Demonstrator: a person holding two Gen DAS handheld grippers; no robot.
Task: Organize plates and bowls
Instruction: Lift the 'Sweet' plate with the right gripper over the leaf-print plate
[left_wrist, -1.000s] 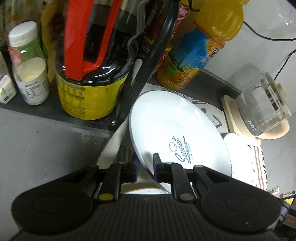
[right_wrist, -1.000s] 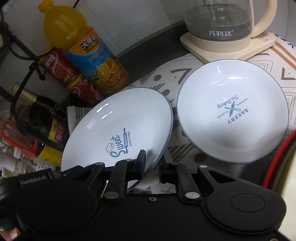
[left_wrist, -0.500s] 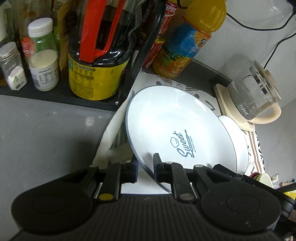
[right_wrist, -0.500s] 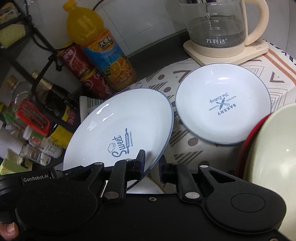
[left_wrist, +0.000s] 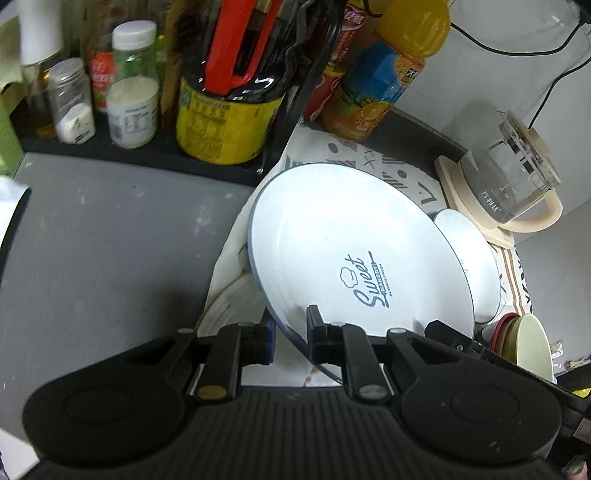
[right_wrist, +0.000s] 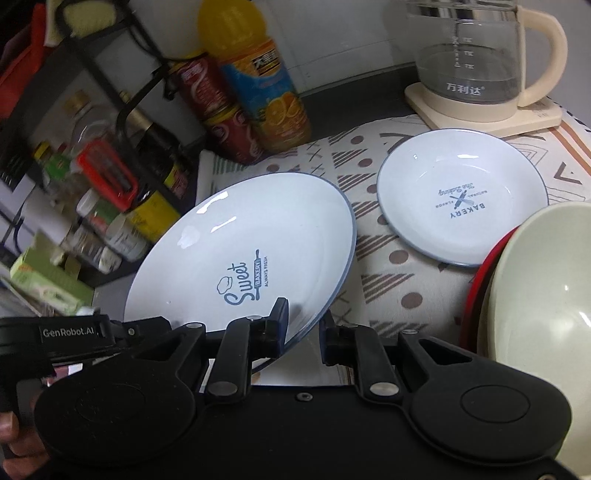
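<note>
Two grippers frame one tilted white blue-rimmed "Sweet" plate (left_wrist: 332, 251). The left gripper (left_wrist: 291, 332) clamps its rim; the right gripper (right_wrist: 303, 328) stands parted, straddling the edge. An orange juice bottle (right_wrist: 258, 74), a glass kettle (right_wrist: 476, 51) and a smaller white "Bakery" plate (right_wrist: 461, 214) crowd the patterned cloth (right_wrist: 388, 258). A cream bowl (right_wrist: 546, 295) is cut off.

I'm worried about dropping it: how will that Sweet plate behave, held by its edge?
The Sweet plate looks glazed, so it may slip between the left tongs, which pinch only its rim. It stays flat while tilted, so it's stiff. Probably ceramic, so likely breakable.
</note>
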